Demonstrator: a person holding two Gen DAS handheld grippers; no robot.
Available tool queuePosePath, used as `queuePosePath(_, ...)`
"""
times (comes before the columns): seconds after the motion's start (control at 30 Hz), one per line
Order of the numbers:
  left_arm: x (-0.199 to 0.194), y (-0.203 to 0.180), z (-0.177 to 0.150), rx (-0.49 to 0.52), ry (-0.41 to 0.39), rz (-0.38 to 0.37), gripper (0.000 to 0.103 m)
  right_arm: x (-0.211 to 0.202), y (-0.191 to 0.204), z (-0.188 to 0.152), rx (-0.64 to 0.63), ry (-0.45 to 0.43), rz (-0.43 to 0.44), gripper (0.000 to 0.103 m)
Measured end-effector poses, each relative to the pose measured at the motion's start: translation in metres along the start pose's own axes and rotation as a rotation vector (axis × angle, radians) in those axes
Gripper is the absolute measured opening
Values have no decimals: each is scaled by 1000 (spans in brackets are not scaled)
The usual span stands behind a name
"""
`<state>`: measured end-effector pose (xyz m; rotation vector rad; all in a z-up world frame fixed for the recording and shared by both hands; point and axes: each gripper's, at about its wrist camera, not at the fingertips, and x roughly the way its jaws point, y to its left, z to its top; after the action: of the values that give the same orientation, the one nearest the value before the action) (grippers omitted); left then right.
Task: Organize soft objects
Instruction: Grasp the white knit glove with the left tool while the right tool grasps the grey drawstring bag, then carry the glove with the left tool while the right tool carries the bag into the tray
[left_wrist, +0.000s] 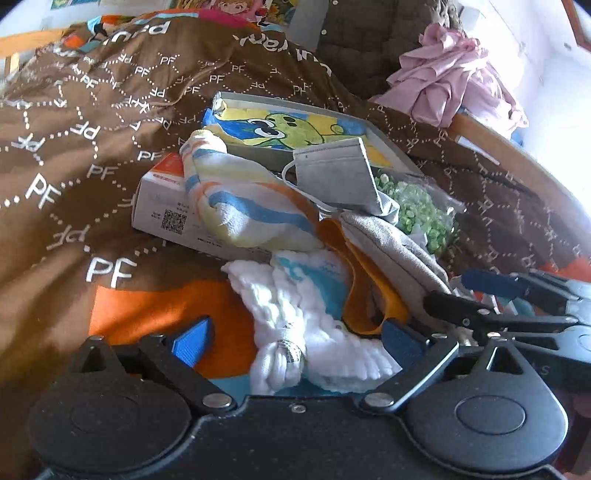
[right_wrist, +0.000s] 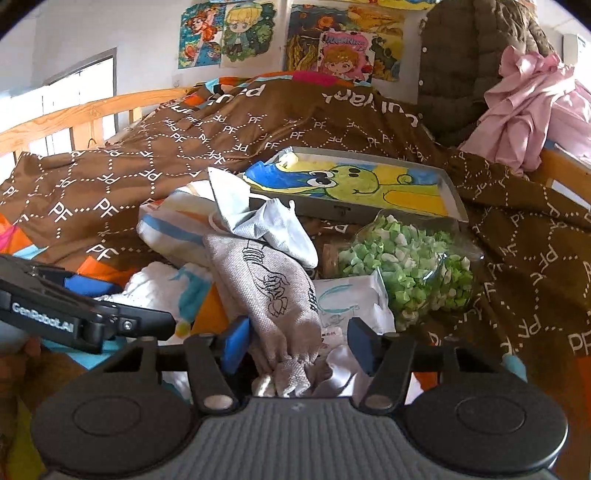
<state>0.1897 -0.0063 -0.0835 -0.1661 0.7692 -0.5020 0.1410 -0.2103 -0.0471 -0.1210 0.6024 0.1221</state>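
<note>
Both tools wide open: L tool straddles white towel, R tool grey pouch (nothing gripped).

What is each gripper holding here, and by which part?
Nothing is clamped. The left gripper is open around the white towel; the right gripper is open around the grey pouch's gathered end.
</note>
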Motion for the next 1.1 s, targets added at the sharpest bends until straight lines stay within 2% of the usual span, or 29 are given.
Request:
queuePosePath(0.23, -2, 15, -1, -106, -8, -78, 81, 1, 0, -1, 32, -3, 38, 63)
queuePosePath(0.37, -1, 12, -2, -99, 9, -147, 64, 1, 1, -1, 31, -3, 45, 62)
queuePosePath(0.5, 5, 18, -4, -134, 43, -172, 46, 7, 3, -3, 27, 20, 47, 55)
queuePosePath(0.67, 15, 23, -6, -164, 99, -194, 42, 7, 5, -4, 25, 27, 47, 53)
queuePosePath(0.73, 17, 25, -8, -167, 113, -202, 41, 7, 4, -4, 37, 34, 56, 49)
queuePosePath(0.8, 18, 30, -8, -185, 113, -203, 33, 8, 4, -4, 45, 42, 52, 37)
queuePosePath(0.9, 13, 26, -8, -184, 99, -174, 28, 5, 3, -4, 53, 44, 40, 24)
queuePosePath(1.0, 3, 13, -9, -138, 95, -149, 25, -3, 1, -3, 76, 21, 41, 19)
queuePosePath(1.1, -11, 0, -9, -111, 82, -126, 25, -15, -3, -1, 103, -18, 54, 18)
